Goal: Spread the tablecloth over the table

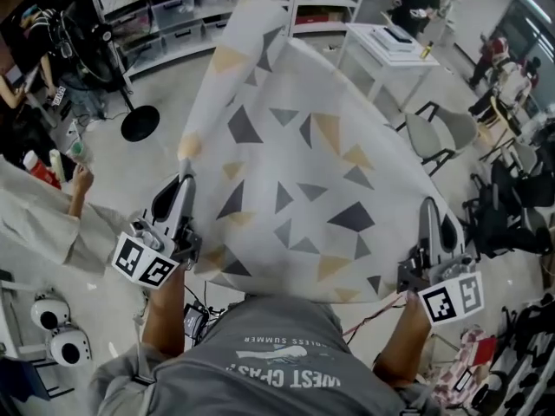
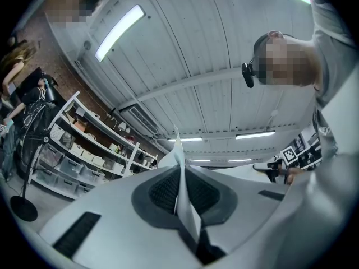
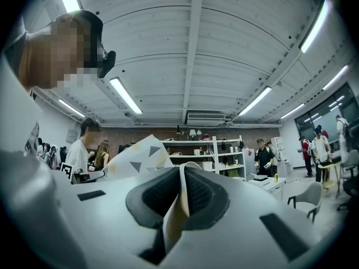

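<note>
A white tablecloth printed with grey and yellow triangles billows in the air ahead of me and hides whatever lies under it. My left gripper is shut on its near left corner. In the left gripper view a thin fold of the cloth stands pinched between the dark pads. My right gripper is shut on the near right corner. In the right gripper view the cloth edge runs between the pads, and more of the cloth floats to the left.
A white table with things on it stands at the back right, with a grey chair beside it. A fan stand with a black round base is at the back left, before shelves. People stand at the left and far right.
</note>
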